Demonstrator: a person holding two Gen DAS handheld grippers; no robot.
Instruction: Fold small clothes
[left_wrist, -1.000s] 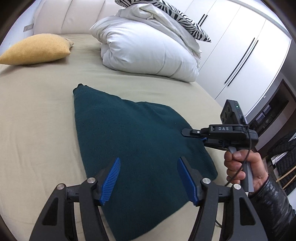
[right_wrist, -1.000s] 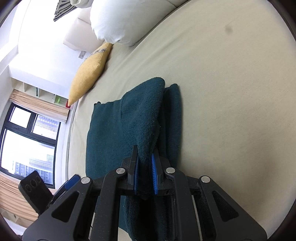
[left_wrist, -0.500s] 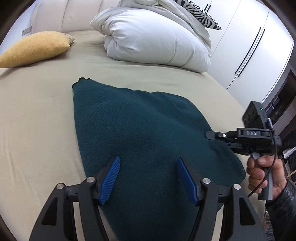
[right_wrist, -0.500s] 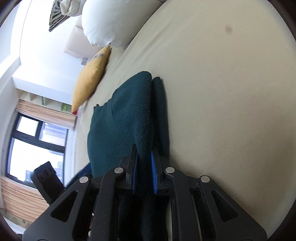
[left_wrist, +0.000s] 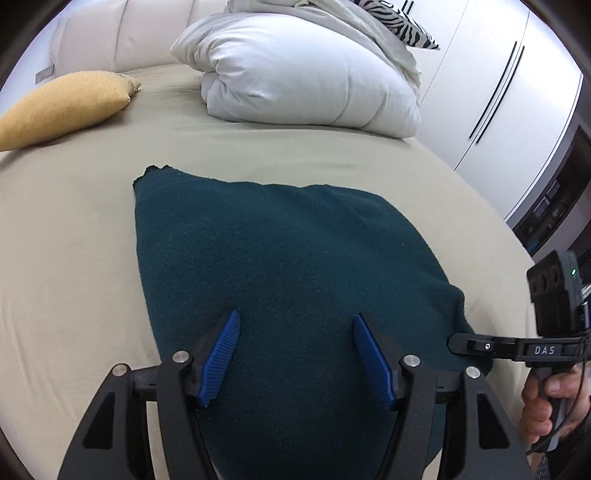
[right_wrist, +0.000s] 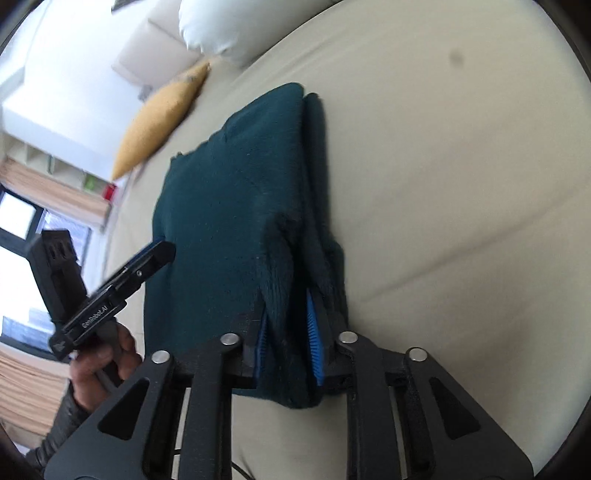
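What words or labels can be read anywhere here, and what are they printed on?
"DAS": white letters on the side of the right claw, seen from the left wrist view.
"GenRobot.AI": white print along the side of the left claw, slightly blurred.
No other text is readable.

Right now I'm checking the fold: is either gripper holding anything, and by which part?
The right gripper is shut on the dark green knit garment, pinching its folded edge. The left gripper is open above it, holding nothing.
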